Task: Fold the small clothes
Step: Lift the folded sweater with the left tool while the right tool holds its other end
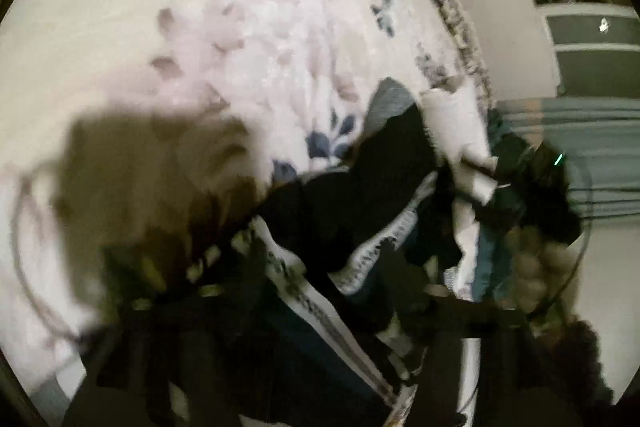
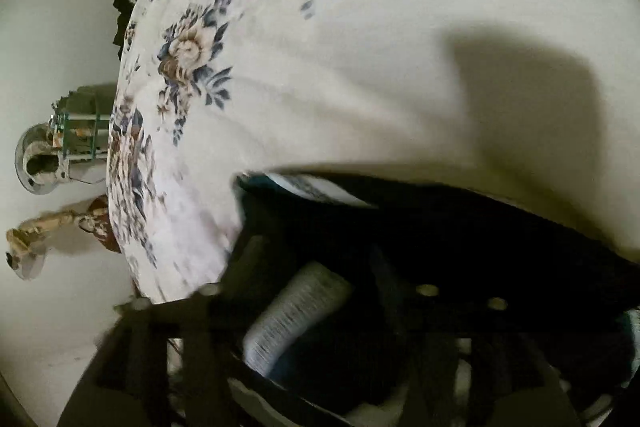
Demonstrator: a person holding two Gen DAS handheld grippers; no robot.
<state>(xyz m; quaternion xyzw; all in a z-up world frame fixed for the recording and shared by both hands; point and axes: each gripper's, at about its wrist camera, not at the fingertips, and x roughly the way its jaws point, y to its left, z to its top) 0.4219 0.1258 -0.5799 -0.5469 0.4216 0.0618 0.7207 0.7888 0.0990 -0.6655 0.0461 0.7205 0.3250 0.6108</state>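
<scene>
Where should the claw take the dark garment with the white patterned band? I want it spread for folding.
Judging loosely, grip the white patterned band on the dark garment, coming from the open floral bedsheet side. The band is a firm, visible edge, and the rest is bunched among other clothes. Blur hides detail.

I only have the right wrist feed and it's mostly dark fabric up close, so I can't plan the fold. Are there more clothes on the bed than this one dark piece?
Observer: Yes. The left wrist view shows a pile of clothes on the floral bedsheet, near its edge.
Operator: What's in the pile?
Observer: Mostly dark garments, with a white piece on top towards the far side.
Operator: Anything patterned that I could pick out?
Observer: A dark garment with a white patterned band runs towards the left gripper; the picture is too blurred to tell whether that gripper is shut on it.
</scene>
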